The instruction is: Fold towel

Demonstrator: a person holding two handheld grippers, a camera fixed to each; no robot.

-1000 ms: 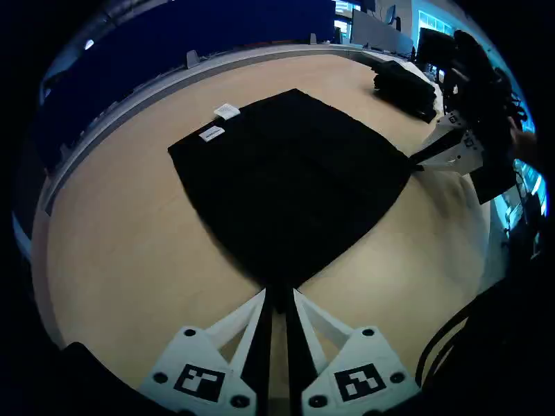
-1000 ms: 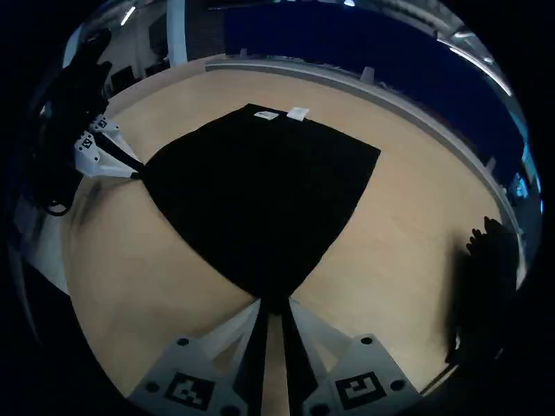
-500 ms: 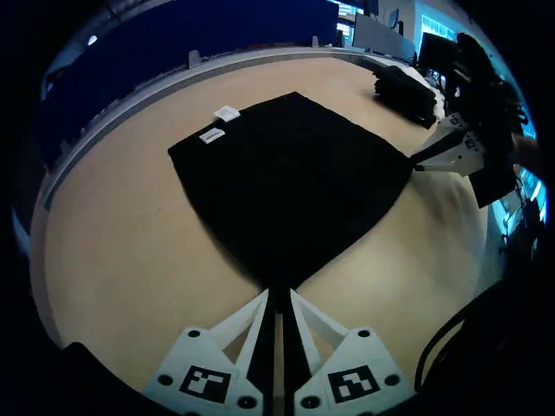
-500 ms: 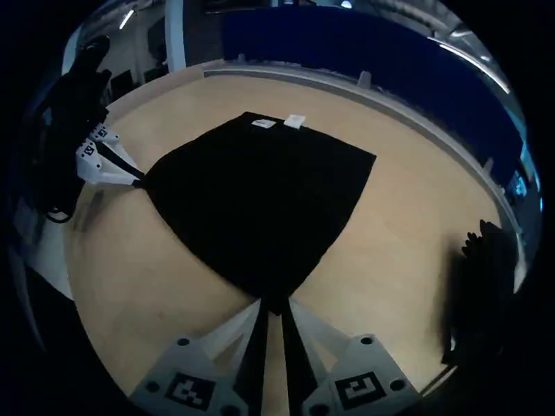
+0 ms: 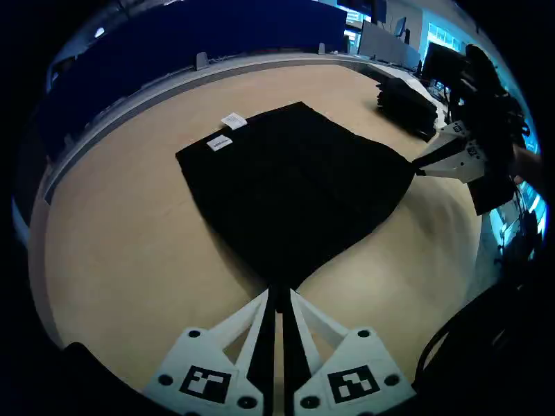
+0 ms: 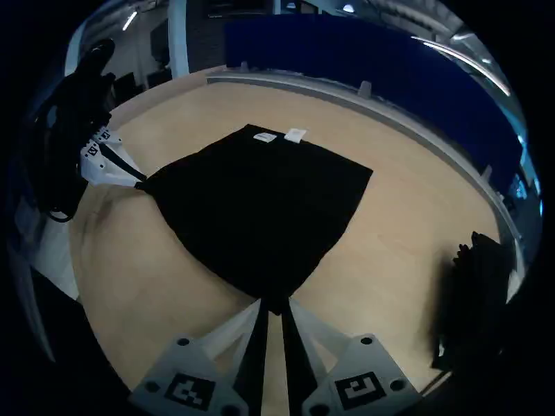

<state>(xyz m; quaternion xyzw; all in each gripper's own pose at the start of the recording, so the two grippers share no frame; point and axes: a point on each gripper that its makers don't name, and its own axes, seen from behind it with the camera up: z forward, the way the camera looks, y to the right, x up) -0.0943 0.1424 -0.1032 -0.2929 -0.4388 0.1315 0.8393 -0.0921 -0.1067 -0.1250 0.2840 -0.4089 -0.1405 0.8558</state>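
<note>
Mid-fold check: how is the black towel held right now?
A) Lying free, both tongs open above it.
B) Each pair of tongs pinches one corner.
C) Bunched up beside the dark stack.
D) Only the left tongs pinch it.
B: the left tongs are closed on one corner of the towel, and the right tongs are closed on another corner, with the cloth spread between them.

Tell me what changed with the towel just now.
The left gripper and right gripper lifted the near corners of the black fabric towel slightly; the edge between them bows above the wooden table. Both grips held; the far edge with white tags stayed flat.
</note>
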